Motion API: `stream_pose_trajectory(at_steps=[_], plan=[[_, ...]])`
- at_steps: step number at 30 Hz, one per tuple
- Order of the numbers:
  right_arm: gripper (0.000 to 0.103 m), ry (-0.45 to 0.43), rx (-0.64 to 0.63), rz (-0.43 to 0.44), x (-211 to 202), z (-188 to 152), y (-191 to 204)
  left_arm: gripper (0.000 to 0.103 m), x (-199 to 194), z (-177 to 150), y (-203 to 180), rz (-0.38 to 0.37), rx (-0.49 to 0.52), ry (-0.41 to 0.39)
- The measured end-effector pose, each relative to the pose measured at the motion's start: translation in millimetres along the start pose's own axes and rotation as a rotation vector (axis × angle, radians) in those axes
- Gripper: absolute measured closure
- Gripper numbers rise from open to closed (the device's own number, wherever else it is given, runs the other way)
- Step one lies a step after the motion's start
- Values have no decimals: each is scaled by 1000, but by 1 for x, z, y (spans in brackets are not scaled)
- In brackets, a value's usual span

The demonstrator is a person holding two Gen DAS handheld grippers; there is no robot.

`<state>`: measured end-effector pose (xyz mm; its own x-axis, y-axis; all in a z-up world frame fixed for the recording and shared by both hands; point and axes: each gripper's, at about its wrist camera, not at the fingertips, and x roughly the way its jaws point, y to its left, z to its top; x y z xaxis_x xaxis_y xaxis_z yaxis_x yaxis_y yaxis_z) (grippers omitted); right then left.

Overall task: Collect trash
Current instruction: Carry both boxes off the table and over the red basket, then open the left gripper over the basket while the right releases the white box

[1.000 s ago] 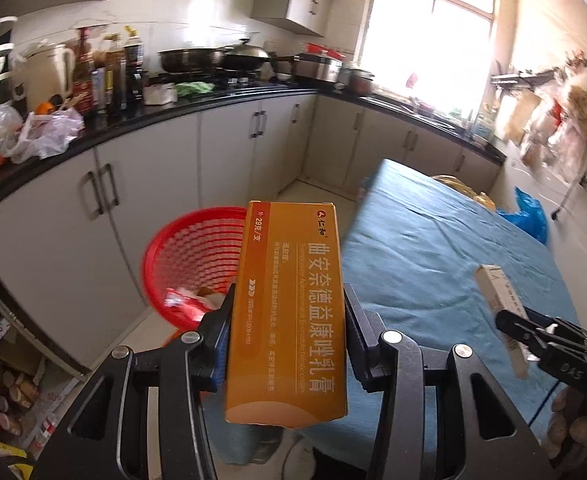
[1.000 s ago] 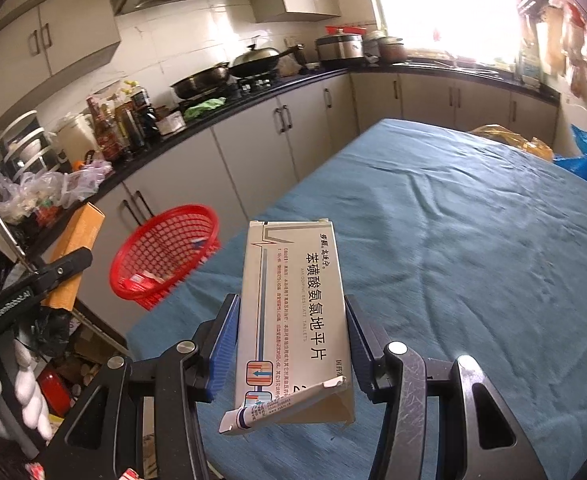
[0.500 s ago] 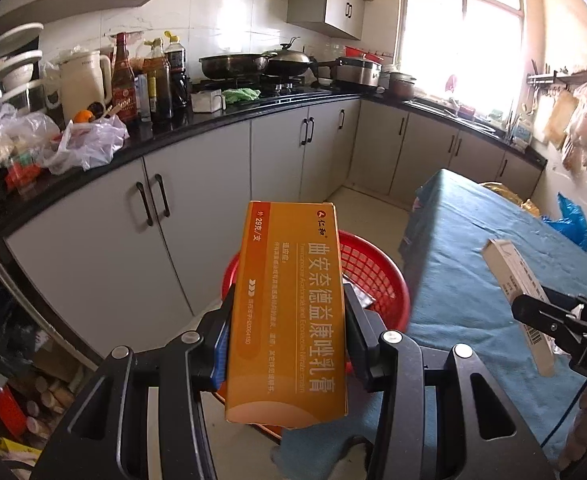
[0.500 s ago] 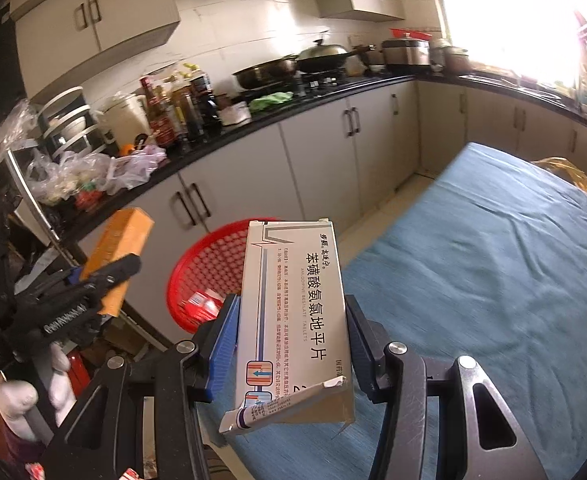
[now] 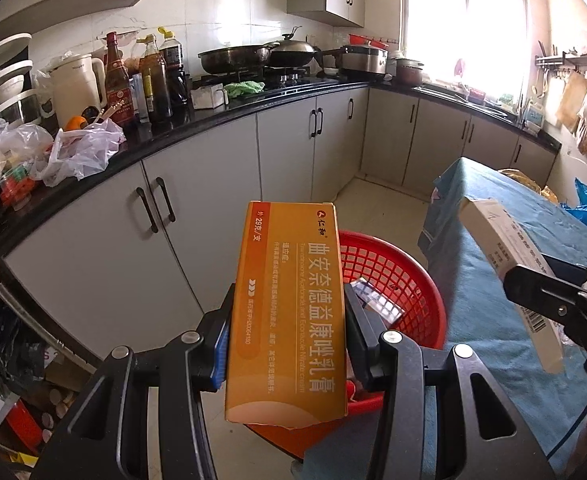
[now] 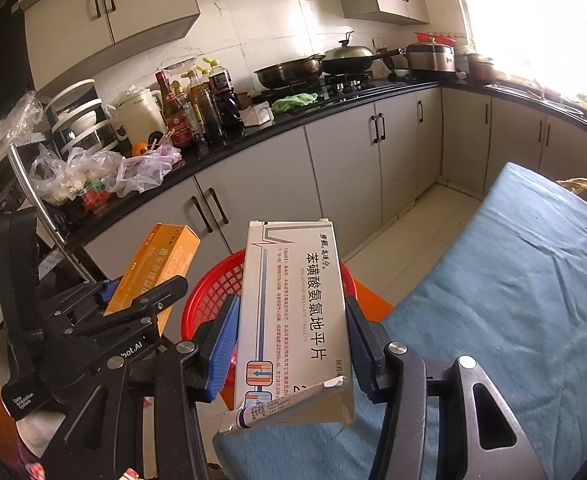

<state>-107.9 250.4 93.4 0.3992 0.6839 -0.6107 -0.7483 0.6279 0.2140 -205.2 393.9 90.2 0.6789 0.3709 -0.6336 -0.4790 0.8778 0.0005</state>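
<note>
In the left wrist view, the left gripper (image 5: 289, 344) is clamping a tall orange cardboard medicine box (image 5: 289, 316) between its blue pads, jaws standing partway apart and pressing on the box's two long sides, the box rising upright beyond the fingertips. Just beyond and below the jaws a round red plastic mesh basket (image 5: 409, 276) is sitting on the floor beside the blue-clothed table (image 5: 489, 320), with at least one small packet already lying inside, so some trash appears collected while this box is not yet dropped. To the right of the jaws this view is also showing the right gripper (image 5: 541, 300) from the side, carrying a white carton out over the table's edge. In the right wrist view, the right gripper (image 6: 293, 344) is holding that white and grey cardboard medicine box (image 6: 293, 312) in the same partway-apart grip, its torn bottom flap hanging loose near the camera, a detail the other view is not giving. The red basket (image 6: 217, 288) is lying directly behind the jaws, largely hidden by the carton, and the left gripper (image 6: 133, 304) with the orange box (image 6: 157, 264) is sitting to the left of them. Judging from both views, both boxes are poised near the basket and both releases are remaining.
</note>
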Motion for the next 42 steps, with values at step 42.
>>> stream_pose_trajectory(at_steps=[42], plan=[[48, 110, 135, 59, 92, 10, -32, 57, 82, 15, 18, -167, -161, 148]])
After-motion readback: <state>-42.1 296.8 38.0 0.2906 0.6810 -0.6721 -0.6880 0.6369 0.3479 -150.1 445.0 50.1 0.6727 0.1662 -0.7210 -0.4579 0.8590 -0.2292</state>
